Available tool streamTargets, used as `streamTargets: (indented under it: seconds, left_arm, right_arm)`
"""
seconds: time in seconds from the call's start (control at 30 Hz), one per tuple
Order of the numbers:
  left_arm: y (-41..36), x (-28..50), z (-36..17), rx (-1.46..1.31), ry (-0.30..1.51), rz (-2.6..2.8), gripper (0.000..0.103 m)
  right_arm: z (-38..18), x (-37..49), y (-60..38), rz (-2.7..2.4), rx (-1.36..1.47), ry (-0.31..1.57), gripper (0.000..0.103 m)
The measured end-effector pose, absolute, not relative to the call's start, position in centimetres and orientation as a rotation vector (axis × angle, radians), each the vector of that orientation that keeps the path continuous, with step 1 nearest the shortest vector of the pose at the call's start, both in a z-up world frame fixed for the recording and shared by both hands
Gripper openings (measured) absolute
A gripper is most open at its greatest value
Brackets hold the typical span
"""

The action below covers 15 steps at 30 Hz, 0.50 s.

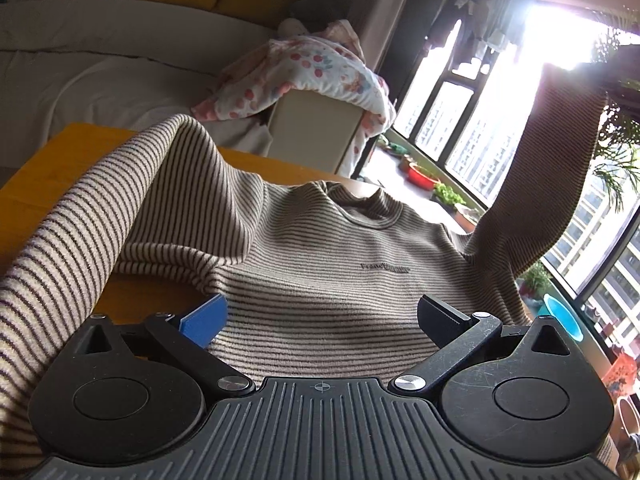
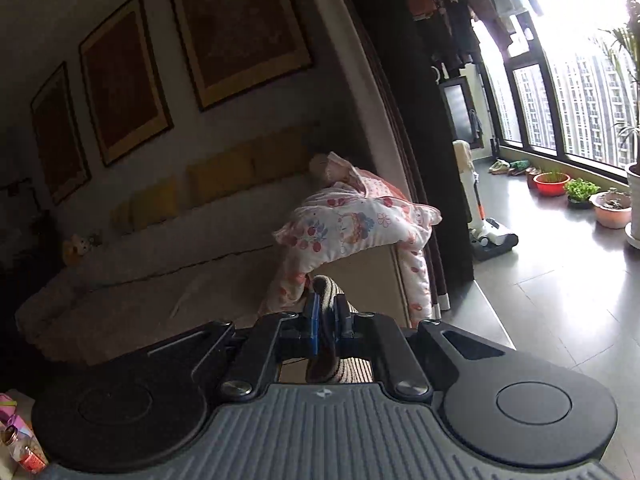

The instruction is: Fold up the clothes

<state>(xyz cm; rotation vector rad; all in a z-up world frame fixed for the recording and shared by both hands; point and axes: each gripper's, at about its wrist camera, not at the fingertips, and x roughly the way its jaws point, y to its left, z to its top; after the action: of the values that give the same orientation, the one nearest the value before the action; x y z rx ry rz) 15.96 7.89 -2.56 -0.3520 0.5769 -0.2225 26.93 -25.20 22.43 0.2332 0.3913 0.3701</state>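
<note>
Striped sweater [image 1: 320, 264] lengthwise, collar away, right sleeve [image 1: 560, 160] upward.

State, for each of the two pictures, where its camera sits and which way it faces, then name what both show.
Left wrist: behind the open left gripper, looking down over the striped sweater on the yellow table.
Right wrist: behind the right gripper, shut on a sweater sleeve, facing the sofa.
Shared: the floral quilt, the windows.

R gripper [image 2: 328, 314] clamped on striped sweater [image 2: 340, 368] fabric, raised.
</note>
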Motion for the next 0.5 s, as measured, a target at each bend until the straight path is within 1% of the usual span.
streamTargets:
  seconds: [0.1,0.23,0.33,0.4,0.43,0.5]
  left_arm:
    - [8.6,14.5,-1.8,-0.37,0.573,-0.264,0.103]
    - [9.1,12.4,-1.0,-0.359,0.579,-0.341,0.103]
    - [8.8,12.2,-0.8,-0.385,0.599,-0.391,0.103]
    - [8.6,12.7,-0.5,-0.423,0.613,-0.416,0.103]
    - [8.4,13.1,-0.4,-0.444,0.619,-0.425,0.103]
    - [8.0,14.0,-0.2,-0.478,0.63,-0.441,0.103]
  right_arm:
    - [21.8,28.2,-19.3,0.463,0.178,0.42,0.004]
    - [20.4,28.7,-14.9,0.547,0.137,0.471,0.004]
    - [19.4,27.6,-15.2,0.564,0.091,0.47,0.004]
    - [18.3,26.6,-16.1,0.56,0.062,0.479,0.006]
    - [17.5,25.8,-16.9,0.55,0.049,0.491,0.014]
    - [15.6,24.5,-18.8,0.527,0.035,0.515,0.04]
